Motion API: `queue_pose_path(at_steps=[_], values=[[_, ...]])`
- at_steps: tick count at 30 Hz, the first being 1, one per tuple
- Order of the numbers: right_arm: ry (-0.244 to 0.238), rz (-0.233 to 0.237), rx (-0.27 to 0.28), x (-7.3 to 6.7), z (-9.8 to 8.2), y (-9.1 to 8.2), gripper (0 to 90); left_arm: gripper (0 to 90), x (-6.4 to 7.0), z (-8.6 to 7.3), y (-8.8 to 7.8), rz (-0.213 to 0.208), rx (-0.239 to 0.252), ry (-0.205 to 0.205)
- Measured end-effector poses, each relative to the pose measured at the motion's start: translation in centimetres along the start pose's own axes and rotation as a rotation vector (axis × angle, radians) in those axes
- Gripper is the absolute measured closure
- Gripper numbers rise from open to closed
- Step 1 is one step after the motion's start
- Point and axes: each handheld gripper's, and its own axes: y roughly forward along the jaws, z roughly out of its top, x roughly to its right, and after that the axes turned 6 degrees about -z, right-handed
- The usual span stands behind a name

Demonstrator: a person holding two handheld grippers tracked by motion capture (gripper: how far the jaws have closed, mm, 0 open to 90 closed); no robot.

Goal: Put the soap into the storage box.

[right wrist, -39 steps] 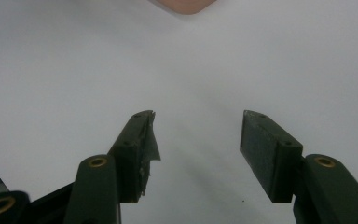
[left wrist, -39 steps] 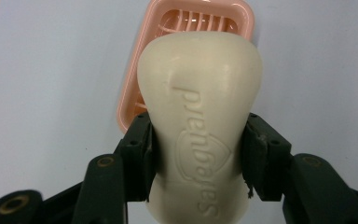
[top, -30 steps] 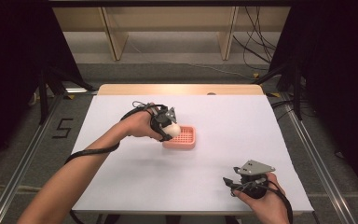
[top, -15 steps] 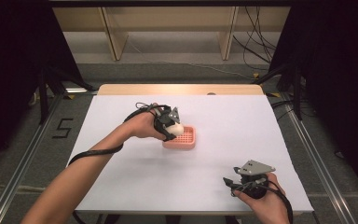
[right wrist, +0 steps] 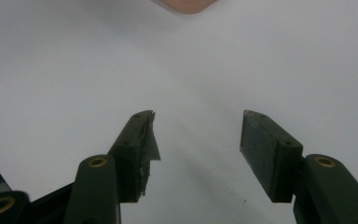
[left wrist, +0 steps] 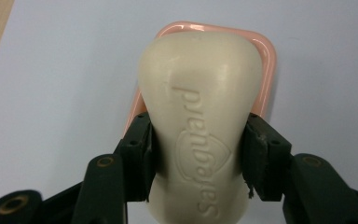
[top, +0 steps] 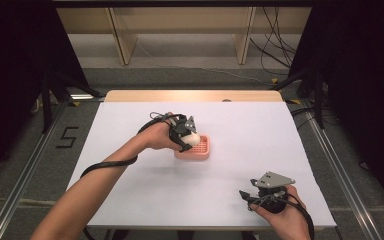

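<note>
On the white surface [top: 130, 120] a pink soap dish [top: 202, 152] sits a little left of the middle, its ribbed floor showing at its right part in the high view. The left gripper [top: 189, 135] hangs over the left part of that dish, reached in from the near left by a bare forearm with a black cable trailing from the gripper. Its jaws are clamped on a cream-white bar of soap [top: 191, 138]. In the left gripper view the bar of soap [left wrist: 203, 121] is pinched at its narrower waist, one black jaw pressed flat against each side, and its wider end points away from the camera over the soap dish [left wrist: 263, 60], whose rounded pink rim shows behind and beside it. Raised lettering and an emblem run along the bar's upper face. Whether the bar touches the dish cannot be told.

The right gripper [top: 269, 192] sits at the near right of the surface, well apart from the dish, held in a hand [top: 282, 220] and topped by its grey plate. In the right gripper view the right gripper [right wrist: 198, 140] has its jaws spread wide with only bare white surface between them, and a pink corner of the soap dish [right wrist: 186, 5] shows at the far edge.
</note>
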Motion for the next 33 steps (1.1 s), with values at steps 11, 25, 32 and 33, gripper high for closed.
queue_pose_path(at_steps=[11,25,32,33], values=[[-0.020,-0.007,0.017,0.1,0.0,0.1,45.1,48.7,-0.2,0.0,1.0,0.009,-0.021,0.000],[-0.031,-0.008,0.021,0.1,0.0,0.1,45.0,40.3,0.9,-2.2,-2.5,0.039,0.108,-0.077],[-0.032,-0.004,0.024,0.1,0.1,0.2,44.9,37.7,3.8,-8.1,-5.4,0.098,0.179,-0.237],[-0.032,-0.004,0.024,0.1,0.1,0.2,44.9,37.7,4.2,-9.0,-5.9,0.091,0.173,-0.247]])
